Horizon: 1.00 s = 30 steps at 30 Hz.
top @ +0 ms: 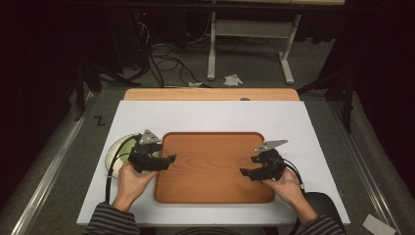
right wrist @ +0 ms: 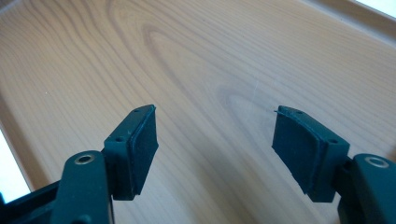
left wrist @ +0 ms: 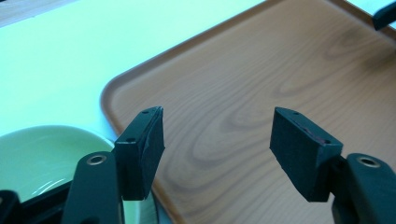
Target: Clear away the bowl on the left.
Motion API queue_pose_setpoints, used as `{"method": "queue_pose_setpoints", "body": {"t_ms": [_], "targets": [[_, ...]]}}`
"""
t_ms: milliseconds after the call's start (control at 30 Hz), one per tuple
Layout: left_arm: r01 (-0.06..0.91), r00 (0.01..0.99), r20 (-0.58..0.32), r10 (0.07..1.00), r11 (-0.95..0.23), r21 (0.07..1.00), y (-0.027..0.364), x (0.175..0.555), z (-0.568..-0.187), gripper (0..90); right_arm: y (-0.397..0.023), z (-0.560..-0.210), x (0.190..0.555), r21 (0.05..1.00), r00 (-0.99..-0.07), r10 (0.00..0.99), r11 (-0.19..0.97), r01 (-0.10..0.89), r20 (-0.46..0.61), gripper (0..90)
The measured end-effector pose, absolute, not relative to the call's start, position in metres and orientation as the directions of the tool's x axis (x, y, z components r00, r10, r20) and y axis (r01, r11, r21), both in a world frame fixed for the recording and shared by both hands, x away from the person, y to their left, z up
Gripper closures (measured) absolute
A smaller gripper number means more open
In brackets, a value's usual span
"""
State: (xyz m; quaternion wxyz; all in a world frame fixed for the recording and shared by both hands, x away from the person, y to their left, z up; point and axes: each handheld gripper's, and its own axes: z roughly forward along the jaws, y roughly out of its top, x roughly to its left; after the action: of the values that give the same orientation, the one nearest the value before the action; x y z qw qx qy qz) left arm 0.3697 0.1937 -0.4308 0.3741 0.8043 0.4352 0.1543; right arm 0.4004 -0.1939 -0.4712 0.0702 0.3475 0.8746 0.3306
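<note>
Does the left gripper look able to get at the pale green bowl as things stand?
Probably yes. The left gripper is open and empty over the tray's left edge, and the bowl sits just beside it, with nothing between.

Tray (top: 215, 191): reddish-brown, wood-grain pattern with darker oval rings, paler tan in the right gripper view. Table top (top: 215, 117): plain white, with a light wooden strip (top: 210, 94) along its far edge. Bowl (top: 115, 149): pale green, glossy inside. Left gripper (top: 169, 159) and right gripper (top: 244, 172): black bodies and jaws, matt black pads (left wrist: 149, 154), each topped by a grey plate (top: 148, 137). Sleeves (top: 112, 220): dark with thin light stripes. Floor (top: 254, 63): grey carpet, black cables (top: 164, 61) across it.
</note>
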Motion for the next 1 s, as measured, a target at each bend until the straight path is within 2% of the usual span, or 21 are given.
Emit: {"method": "queue_pose_setpoints", "body": {"t_ms": [733, 1000], "targets": [[0.624, 0.51, -0.134, 0.85, -0.258, 0.738, 0.215, 0.375, -0.43, 36.2, -0.194, -0.473, 0.4, 0.61, -0.713, 0.687, 0.508, 0.608, 0.138, 29.0], [0.654, 0.48, -0.169, 0.861, -0.222, 0.723, 0.223, 0.377, -0.431, 33.4, -0.192, -0.472, 0.398, 0.598, -0.735, 0.673, 0.556, 0.578, 0.085, 29.1]]}}
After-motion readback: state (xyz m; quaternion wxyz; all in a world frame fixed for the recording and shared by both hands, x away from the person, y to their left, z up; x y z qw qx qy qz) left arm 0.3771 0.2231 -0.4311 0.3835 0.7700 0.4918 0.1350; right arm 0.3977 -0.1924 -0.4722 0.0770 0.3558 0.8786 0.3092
